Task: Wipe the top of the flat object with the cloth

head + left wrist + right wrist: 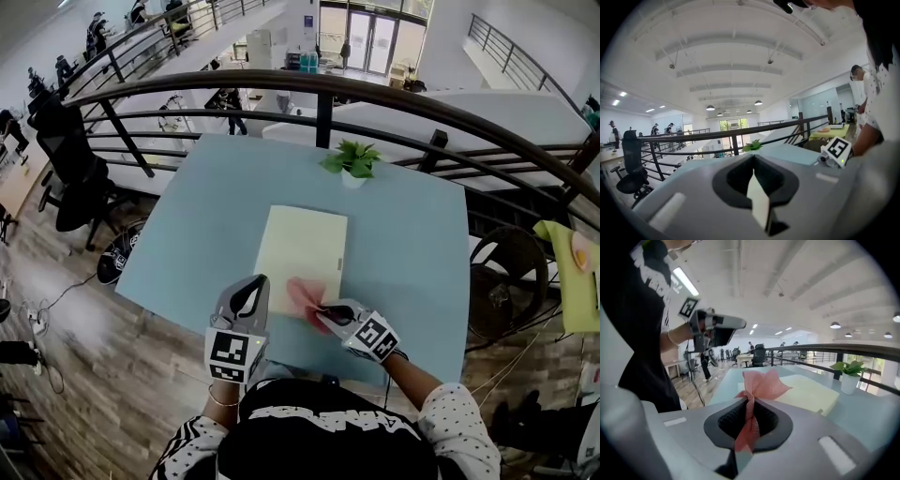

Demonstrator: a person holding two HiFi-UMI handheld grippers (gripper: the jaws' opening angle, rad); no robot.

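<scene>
Wiping looks barely begun. The right gripper point(323, 309) has its jaws clamped on the pink cloth point(302, 295), which bunches out ahead of them. The cloth sits at the near right edge of the flat object point(300, 244), a pale yellow sheet lying mid-table point(412, 244), with a potted plant point(352, 159) just beyond its far edge. The left gripper point(251, 286) is at the sheet's near left corner, its jaws closed narrow on a thin pale edge that I judge to be that corner, likely pinning it in place. Most of the sheet's top, from the middle to the far edge, lies beyond the cloth, so nearly the whole wipe is left.
</scene>
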